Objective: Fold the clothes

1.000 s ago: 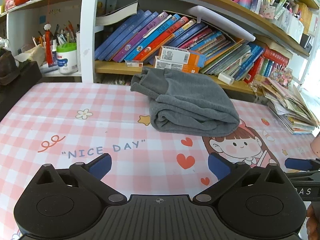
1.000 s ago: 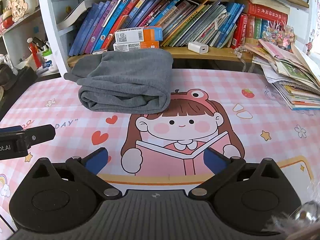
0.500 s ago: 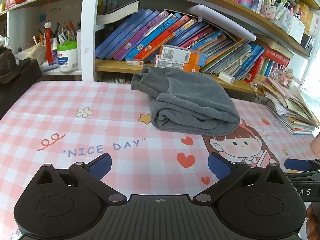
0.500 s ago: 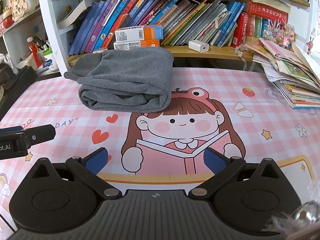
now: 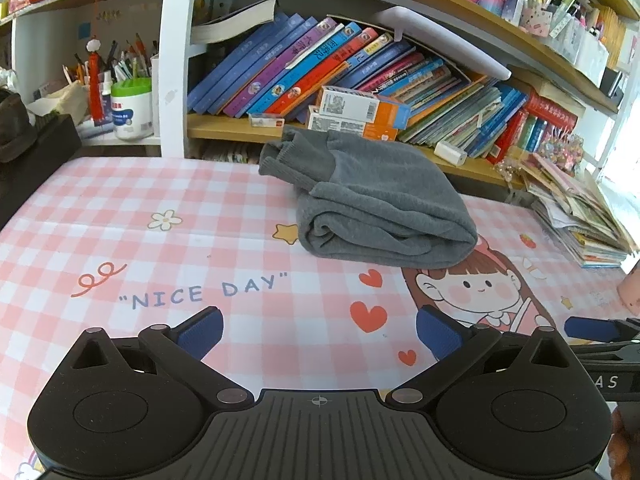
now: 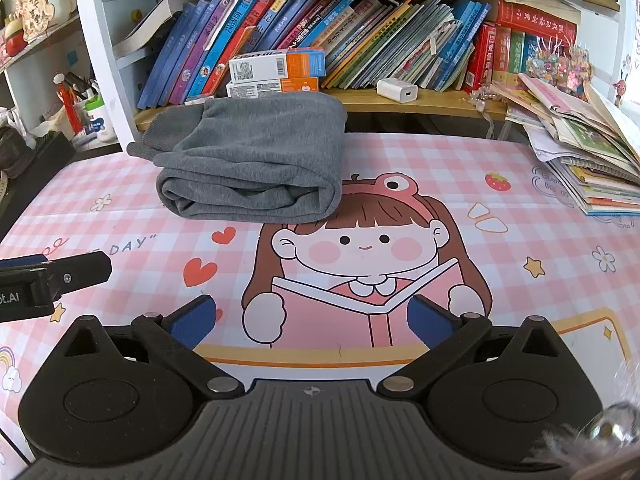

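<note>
- Pink checked tabletop [image 6: 460, 168] with a cartoon girl print and "NICE DAY" lettering carries everything; wooden bookshelf [image 6: 420, 98] packed with leaning books runs along its far edge.
- Grey knitted garment, folded into a thick rectangular bundle [image 6: 256, 160], sits at the far edge of the tabletop, left of centre, just in front of the shelf. Looks parked there out of the working area, so I'd judge the fold finished.
- Bundle detail: several layers stacked, rolled fold edge facing the near side, ribbed cuff or waistband poking out at the far-left corner. Fairly tidy, slightly lumpy.
- Stack of magazines and papers [image 6: 592, 160] is at the right edge, well apart from the garment.
- Left hand-held gripper [image 5: 319, 334] hovers over the near-left part of the tabletop, blue pads spread wide, nothing between them.
- Right hand-held gripper [image 6: 310, 322] is over the near edge above the girl print, pads likewise spread, empty. Both well apart from the garment; reads as backed off after release.
</note>
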{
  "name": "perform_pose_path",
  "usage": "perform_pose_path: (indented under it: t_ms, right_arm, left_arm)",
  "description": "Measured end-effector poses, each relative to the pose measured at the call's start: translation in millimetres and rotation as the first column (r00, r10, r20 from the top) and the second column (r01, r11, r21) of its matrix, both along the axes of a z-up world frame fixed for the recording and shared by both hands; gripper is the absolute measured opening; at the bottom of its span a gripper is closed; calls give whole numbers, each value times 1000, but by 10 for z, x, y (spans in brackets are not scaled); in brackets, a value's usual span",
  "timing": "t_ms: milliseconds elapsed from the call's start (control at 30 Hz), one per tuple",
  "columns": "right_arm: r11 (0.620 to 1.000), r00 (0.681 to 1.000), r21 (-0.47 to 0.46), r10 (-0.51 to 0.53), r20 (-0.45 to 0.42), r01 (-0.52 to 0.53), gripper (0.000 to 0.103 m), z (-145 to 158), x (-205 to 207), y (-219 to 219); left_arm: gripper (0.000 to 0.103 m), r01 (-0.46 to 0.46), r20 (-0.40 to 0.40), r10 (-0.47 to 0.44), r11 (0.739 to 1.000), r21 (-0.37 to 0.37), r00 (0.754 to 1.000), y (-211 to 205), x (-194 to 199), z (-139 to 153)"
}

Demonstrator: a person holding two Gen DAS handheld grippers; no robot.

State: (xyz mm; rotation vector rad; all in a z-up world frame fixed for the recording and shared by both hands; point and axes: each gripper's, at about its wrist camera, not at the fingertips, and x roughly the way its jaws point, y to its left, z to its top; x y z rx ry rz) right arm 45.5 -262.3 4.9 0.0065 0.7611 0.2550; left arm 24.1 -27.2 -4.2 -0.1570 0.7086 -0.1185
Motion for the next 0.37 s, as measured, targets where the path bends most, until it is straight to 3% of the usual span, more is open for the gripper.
perform_pose_path:
  t_ms: [367]
  right_arm:
    - [1000, 1000, -1, 3, -7, -3, 103, -10, 2, 0]
  left_arm:
    - [103, 0, -9, 0, 1000, -1, 1000, -4, 1, -20]
